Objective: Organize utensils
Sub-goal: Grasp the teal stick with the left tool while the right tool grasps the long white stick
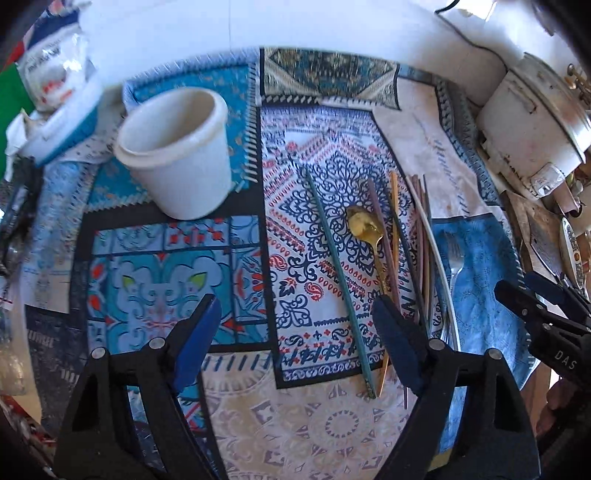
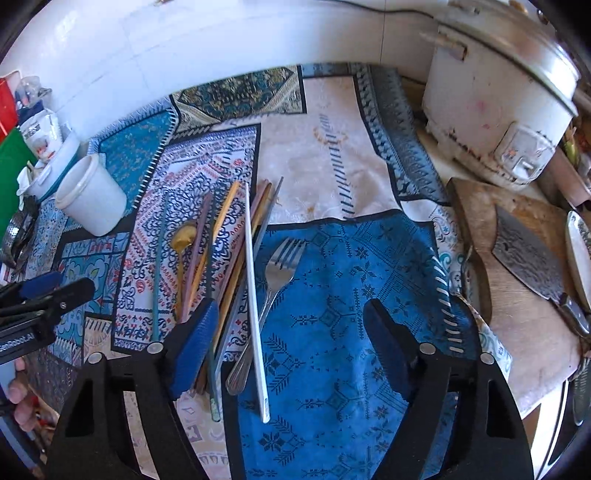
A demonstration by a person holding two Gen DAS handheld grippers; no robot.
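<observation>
Several utensils lie side by side on the patterned cloth: a teal chopstick (image 1: pixel 340 280), a gold spoon (image 1: pixel 364 225), a bundle of wooden chopsticks (image 1: pixel 417 240), a white chopstick (image 1: pixel 436 251) and a steel fork (image 1: pixel 456 266). A white plastic cup (image 1: pixel 177 147) stands upright to their left. My left gripper (image 1: pixel 295 332) hovers open above the teal chopstick, its pads touching nothing. My right gripper (image 2: pixel 291 343) is open over the fork (image 2: pixel 277 273) and white chopstick (image 2: pixel 255 295), with the wooden chopsticks by its left finger (image 2: pixel 194 350). The cup (image 2: pixel 92 195) sits far left in the right wrist view.
A white rice cooker (image 2: pixel 491 103) stands at the back right. In front of it a cleaver (image 2: pixel 528 254) rests on a wooden cutting board (image 2: pixel 517 325). Food bags (image 1: pixel 55 70) and a tub crowd the back left. A white wall (image 1: pixel 295 22) bounds the far side.
</observation>
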